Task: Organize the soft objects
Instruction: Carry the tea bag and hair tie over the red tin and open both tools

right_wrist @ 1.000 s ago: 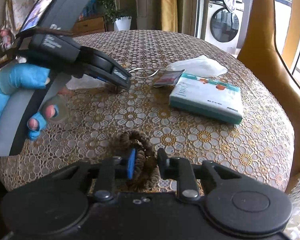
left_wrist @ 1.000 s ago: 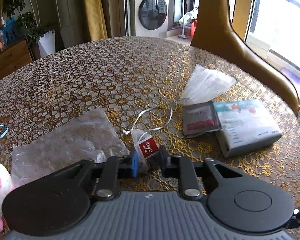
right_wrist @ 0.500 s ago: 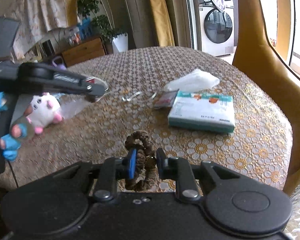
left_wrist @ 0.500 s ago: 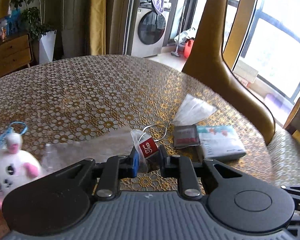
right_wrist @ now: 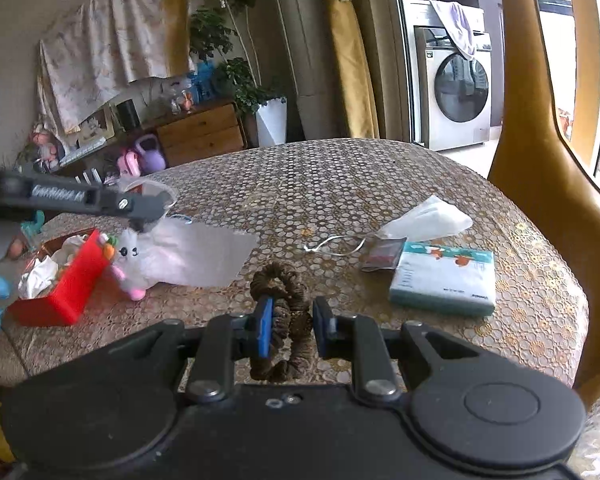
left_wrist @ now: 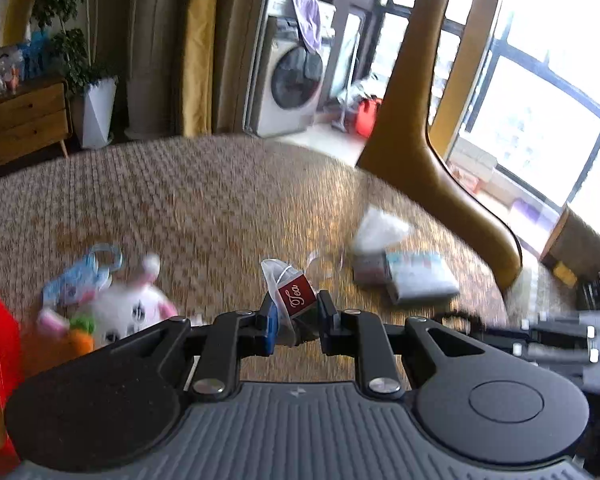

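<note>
The left gripper (left_wrist: 293, 318), pinched shut on a tea bag (left_wrist: 288, 300), hangs above the red box (right_wrist: 66, 280) at the table's left, nearer it than the right gripper (right_wrist: 288, 326), which clamps a brown hair tie (right_wrist: 286, 316).

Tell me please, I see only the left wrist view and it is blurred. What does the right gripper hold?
Observer: The right gripper is shut on a brown hair scrunchie, lifted off the table.
Operator: On my left edge I see something red. What is it?
Observer: An open red box that holds crumpled white items; the white plush bunny lies against it.
Operator: And the pale sheet near the bunny?
Observer: A clear plastic bag, flat on the table beside the bunny. The left gripper, shut on the tea bag, is above that area.
</note>
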Action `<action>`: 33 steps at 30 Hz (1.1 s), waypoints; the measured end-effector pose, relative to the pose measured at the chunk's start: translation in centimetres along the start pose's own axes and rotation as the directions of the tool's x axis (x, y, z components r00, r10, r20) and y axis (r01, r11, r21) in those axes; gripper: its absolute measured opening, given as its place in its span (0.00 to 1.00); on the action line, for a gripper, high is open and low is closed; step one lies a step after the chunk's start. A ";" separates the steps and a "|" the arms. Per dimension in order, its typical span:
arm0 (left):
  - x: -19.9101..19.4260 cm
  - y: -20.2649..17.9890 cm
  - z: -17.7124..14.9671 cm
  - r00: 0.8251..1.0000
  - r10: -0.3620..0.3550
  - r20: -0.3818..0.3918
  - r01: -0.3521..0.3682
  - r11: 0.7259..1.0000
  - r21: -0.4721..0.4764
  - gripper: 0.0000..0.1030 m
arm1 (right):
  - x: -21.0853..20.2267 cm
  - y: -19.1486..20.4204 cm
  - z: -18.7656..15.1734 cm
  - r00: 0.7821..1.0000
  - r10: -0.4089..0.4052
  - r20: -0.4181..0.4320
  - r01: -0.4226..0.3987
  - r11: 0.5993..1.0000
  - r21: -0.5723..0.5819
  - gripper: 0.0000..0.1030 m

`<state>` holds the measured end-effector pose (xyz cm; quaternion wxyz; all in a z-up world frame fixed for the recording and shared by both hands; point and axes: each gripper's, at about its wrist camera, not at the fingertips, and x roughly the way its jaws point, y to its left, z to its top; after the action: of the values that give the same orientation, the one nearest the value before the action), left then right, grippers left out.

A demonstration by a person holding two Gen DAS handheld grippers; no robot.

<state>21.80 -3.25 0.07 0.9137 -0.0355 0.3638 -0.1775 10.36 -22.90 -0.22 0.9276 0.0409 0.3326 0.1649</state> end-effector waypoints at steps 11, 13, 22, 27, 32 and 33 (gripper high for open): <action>1.7 1.1 -7.1 0.986 -0.104 -0.130 0.104 0.995 -0.011 0.19 | 4.3 3.0 -1.4 0.987 0.108 -0.121 -0.111 0.994 -0.020 0.19; 1.6 1.2 -7.7 0.985 -0.108 -0.135 0.109 0.994 -0.002 0.19 | 6.0 4.1 -1.6 0.977 0.146 -0.154 -0.154 0.987 -0.039 0.19; 0.6 2.0 -8.7 0.984 -0.117 -0.134 0.116 0.993 -0.011 0.19 | 11.3 6.5 -2.7 0.954 0.156 -0.257 -0.181 0.981 -0.076 0.19; -0.3 2.6 -8.9 0.984 -0.127 -0.123 0.125 0.992 -0.026 0.19 | 12.1 6.7 -3.5 0.951 0.125 -0.282 -0.154 0.984 -0.084 0.19; -1.6 3.3 -9.1 0.986 -0.129 -0.110 0.126 0.992 -0.033 0.19 | 12.1 6.8 -3.6 0.952 0.116 -0.284 -0.151 0.983 -0.103 0.19; -2.0 3.5 -9.2 0.987 -0.126 -0.105 0.123 0.992 -0.034 0.19 | 12.2 6.9 -3.6 0.952 0.112 -0.283 -0.149 0.982 -0.112 0.19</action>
<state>15.24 1.29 -6.04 0.8796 -0.0609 0.4114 -0.2308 15.02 -12.40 -9.11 0.8600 -0.0221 0.4434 0.2516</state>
